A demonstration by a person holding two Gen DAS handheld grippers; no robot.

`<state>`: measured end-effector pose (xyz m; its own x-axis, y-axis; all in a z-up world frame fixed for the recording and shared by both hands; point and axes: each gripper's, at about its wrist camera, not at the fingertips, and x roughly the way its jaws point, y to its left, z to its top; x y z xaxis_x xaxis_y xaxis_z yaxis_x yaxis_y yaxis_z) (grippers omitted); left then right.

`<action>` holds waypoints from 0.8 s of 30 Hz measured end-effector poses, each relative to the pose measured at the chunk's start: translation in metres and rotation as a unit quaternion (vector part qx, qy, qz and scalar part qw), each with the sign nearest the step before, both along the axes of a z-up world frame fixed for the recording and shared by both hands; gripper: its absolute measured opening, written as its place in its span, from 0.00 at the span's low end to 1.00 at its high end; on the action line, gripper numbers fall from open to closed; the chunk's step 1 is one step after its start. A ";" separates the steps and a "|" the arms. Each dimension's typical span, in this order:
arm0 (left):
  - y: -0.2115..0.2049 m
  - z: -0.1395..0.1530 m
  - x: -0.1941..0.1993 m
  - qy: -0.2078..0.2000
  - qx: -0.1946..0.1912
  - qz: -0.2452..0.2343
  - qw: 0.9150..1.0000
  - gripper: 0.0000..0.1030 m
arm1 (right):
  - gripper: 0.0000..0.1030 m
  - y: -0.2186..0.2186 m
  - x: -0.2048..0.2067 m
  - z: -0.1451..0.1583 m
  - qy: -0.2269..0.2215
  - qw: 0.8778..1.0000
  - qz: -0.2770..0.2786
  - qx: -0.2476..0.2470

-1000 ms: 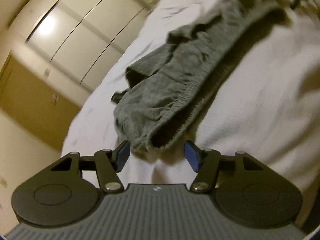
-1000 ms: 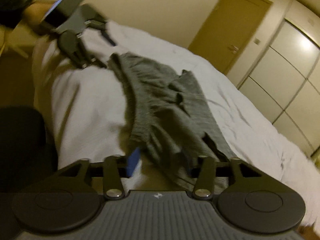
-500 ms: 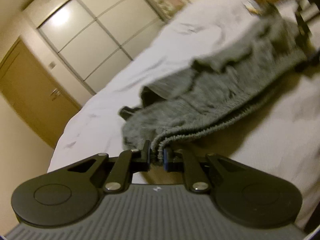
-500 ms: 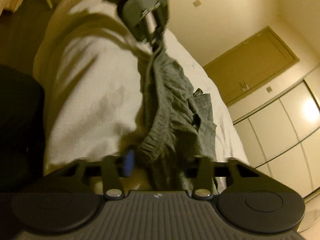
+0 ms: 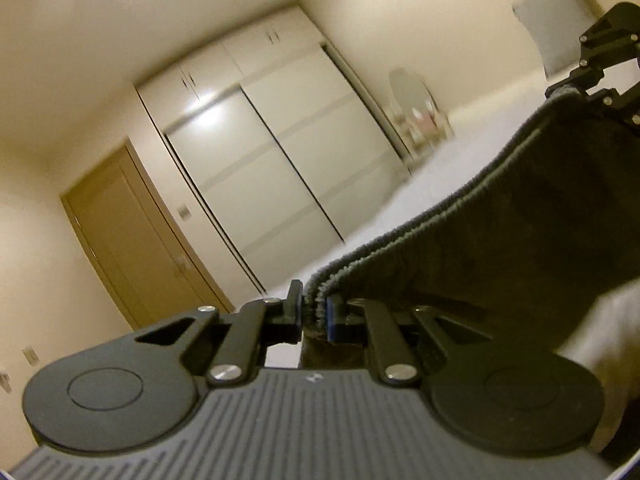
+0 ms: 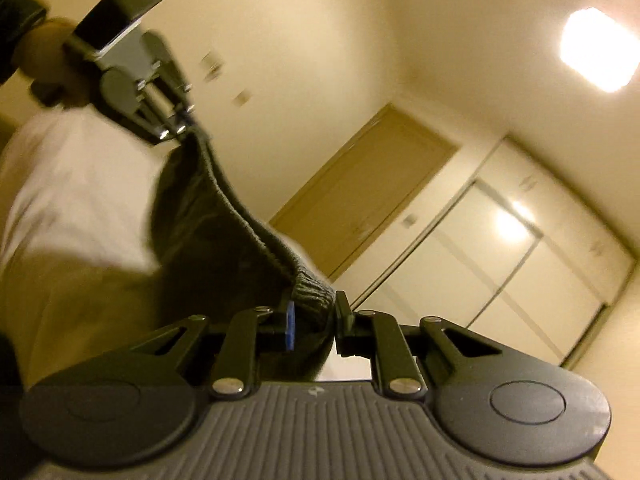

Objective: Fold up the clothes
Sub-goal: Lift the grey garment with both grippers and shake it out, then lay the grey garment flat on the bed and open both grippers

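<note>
A grey knit garment [image 5: 520,220] with a ribbed elastic waistband hangs stretched in the air between my two grippers, above the white bed [image 5: 452,152]. My left gripper [image 5: 314,308] is shut on one end of the waistband. The right gripper [image 5: 592,76] shows in the left wrist view at the far upper right, holding the other end. In the right wrist view, the right gripper [image 6: 314,316] is shut on a bunched fold of the garment [image 6: 224,232]. The waistband rises from there to the left gripper [image 6: 176,128] at the upper left, held by a hand [image 6: 44,52].
White sliding wardrobe doors [image 5: 280,160] and a brown door [image 5: 132,248] fill the far wall. A small oval mirror with items below it [image 5: 416,104] stands beside the bed [image 6: 72,200]. A pillow [image 5: 556,20] lies at the bed's far end. A ceiling light [image 6: 596,48] glares.
Both grippers went from open beside the garment lying on the bed to shut on its waistband. Both then rose, lifting the garment off the bed, and the views tilted toward the walls.
</note>
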<state>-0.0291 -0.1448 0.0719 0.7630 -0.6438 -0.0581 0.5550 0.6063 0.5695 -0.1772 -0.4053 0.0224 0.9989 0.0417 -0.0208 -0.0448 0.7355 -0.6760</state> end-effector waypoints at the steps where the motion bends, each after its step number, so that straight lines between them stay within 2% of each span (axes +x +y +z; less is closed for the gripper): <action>1: 0.000 0.016 -0.014 -0.010 -0.007 -0.002 1.000 0.09 | 0.15 -0.003 -0.012 0.015 -0.016 1.000 0.001 0.006; 4: -0.003 0.055 -0.047 -0.030 -0.013 -0.007 0.999 0.10 | 0.15 -0.013 -0.050 0.057 -0.065 0.998 0.002 0.020; 7: -0.014 0.081 -0.066 -0.038 -0.001 -0.012 0.999 0.10 | 0.15 -0.027 -0.075 0.083 -0.089 0.995 0.001 0.036; 10: -0.037 0.087 -0.060 -0.035 0.021 -0.009 0.999 0.11 | 0.15 -0.044 -0.073 0.091 -0.087 0.995 -0.003 0.050; 12: -0.058 0.078 -0.037 -0.018 0.036 -0.006 0.999 0.11 | 0.15 -0.058 -0.056 0.089 -0.075 0.996 -0.008 0.054; 15: -0.092 0.055 0.021 0.026 0.050 -0.007 0.998 0.11 | 0.15 -0.082 -0.002 0.077 -0.042 0.997 -0.017 0.068; 18: -0.136 0.018 0.097 0.084 0.055 -0.003 0.995 0.12 | 0.15 -0.116 0.076 0.052 0.010 0.995 -0.033 0.091; 19: -0.153 0.000 0.124 0.109 0.055 0.007 0.992 0.15 | 0.15 -0.128 0.106 0.041 0.031 0.994 -0.040 0.099; 20: -0.171 -0.017 0.152 0.134 0.054 0.017 0.989 0.22 | 0.15 -0.141 0.134 0.028 0.051 0.992 -0.050 0.104; 21: -0.188 -0.034 0.180 0.159 0.054 0.026 0.985 0.26 | 0.15 -0.154 0.163 0.015 0.074 0.989 -0.063 0.110; 22: -0.198 -0.051 0.207 0.182 0.055 0.035 0.981 0.36 | 0.15 -0.170 0.197 -0.001 0.106 0.984 -0.080 0.122; 24: -0.215 -0.088 0.244 0.226 0.061 0.047 0.971 0.36 | 0.24 -0.201 0.253 -0.030 0.160 0.969 -0.119 0.146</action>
<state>0.2153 -0.3596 -0.0159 0.6973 -0.5393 -0.4722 0.7101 0.6097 0.3522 0.0761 -0.6061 -0.0081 0.9253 -0.1387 -0.3530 -0.0225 0.9090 -0.4163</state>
